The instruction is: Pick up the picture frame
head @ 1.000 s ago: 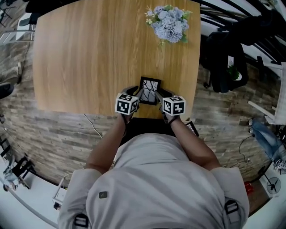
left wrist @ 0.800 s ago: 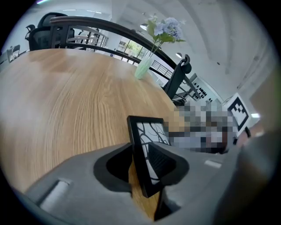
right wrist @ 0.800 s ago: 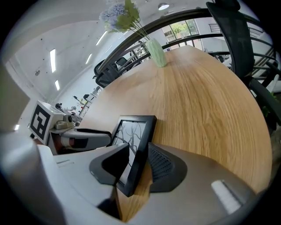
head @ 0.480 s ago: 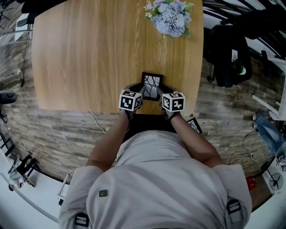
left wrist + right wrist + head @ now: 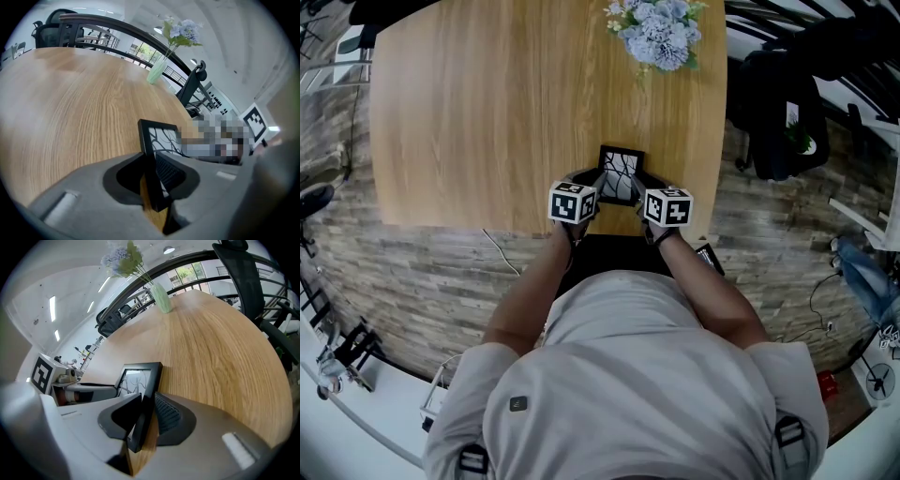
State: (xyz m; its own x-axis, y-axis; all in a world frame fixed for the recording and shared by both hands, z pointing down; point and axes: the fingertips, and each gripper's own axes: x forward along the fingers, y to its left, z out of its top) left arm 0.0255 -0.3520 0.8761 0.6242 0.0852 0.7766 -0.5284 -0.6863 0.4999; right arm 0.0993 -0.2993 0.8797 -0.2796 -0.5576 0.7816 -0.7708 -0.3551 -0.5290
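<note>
A small black picture frame [image 5: 619, 175] with a branch drawing sits near the front edge of the wooden table [image 5: 487, 112]. My left gripper [image 5: 599, 185] has just been closing its jaws, and they now clamp the frame's left side rail [image 5: 149, 154]. My right gripper [image 5: 637, 188] has likewise been closing, and its jaws pinch the frame's right side rail [image 5: 149, 385]. In the left gripper view the gripper [image 5: 152, 165] has the rail pressed between its ribbed pad and the other jaw. The right gripper view shows the gripper [image 5: 146, 411] the same way. The frame's lower corners are hidden by the jaws.
A pale green vase of blue flowers [image 5: 661, 37] stands at the table's far right. A black office chair [image 5: 773, 108] is beside the table's right edge. The table's front edge [image 5: 487, 232] runs just below the grippers, with wood-pattern floor beyond.
Both pairs of jaws have closed in on the frame's two side rails. The hands have barely shifted, and the frame stays in the same spot on the table.
</note>
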